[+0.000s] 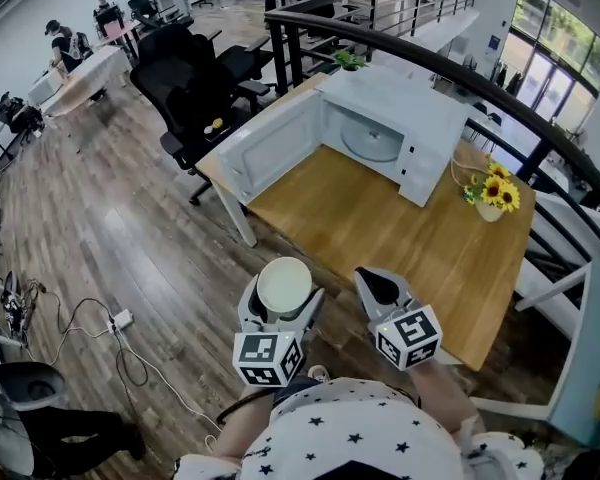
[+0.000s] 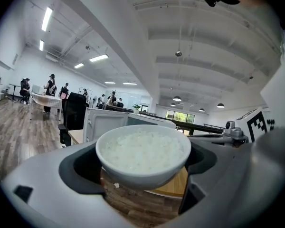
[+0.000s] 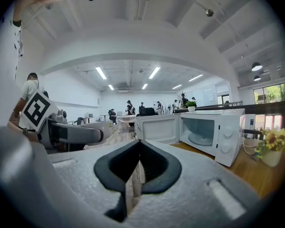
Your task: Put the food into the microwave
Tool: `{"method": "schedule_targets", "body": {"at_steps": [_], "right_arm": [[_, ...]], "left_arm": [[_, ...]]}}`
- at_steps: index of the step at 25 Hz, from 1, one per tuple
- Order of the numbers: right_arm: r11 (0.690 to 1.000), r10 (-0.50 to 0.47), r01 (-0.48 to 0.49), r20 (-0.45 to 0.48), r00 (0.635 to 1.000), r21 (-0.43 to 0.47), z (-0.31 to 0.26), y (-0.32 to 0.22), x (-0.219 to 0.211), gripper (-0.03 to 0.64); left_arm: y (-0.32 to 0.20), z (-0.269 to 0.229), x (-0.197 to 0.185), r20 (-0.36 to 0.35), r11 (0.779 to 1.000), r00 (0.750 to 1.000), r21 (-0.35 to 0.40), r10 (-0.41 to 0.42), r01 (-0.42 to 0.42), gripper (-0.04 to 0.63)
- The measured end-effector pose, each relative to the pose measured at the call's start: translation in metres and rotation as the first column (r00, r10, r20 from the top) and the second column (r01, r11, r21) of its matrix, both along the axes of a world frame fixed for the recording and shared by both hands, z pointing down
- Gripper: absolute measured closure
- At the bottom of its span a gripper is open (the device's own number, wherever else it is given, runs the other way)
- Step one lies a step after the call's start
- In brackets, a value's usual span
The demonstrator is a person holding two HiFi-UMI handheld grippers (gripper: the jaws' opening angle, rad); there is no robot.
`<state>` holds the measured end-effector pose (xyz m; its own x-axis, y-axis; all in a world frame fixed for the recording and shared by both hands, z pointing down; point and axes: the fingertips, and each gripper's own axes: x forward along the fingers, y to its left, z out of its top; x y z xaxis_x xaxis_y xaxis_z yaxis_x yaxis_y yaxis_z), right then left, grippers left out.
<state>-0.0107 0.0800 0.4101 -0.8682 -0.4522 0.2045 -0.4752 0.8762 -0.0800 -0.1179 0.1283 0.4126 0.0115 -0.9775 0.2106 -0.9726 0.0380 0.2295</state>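
The left claw (image 1: 282,300) pinches the rice bowl (image 2: 142,152) between its jaws; the right claw (image 3: 134,174) is pressed together.

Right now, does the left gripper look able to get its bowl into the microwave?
Probably yes, after a step closer: the door stands wide open, the turntable is bare, and nothing on the table blocks the left gripper with its bowl.
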Motion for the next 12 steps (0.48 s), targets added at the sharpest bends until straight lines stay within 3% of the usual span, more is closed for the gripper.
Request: {"method": "schedule_targets", "body": {"at_steps": [12], "right_arm": [[0.998, 0.064, -0.064, -0.002, 0.998, 0.005, 0.006, -0.042, -0.037, 0.612]], "left_arm": [[-0.048, 0.011, -0.043, 0.000, 0.999, 0.999, -0.009, 0.052, -0.052, 0.104]]}}
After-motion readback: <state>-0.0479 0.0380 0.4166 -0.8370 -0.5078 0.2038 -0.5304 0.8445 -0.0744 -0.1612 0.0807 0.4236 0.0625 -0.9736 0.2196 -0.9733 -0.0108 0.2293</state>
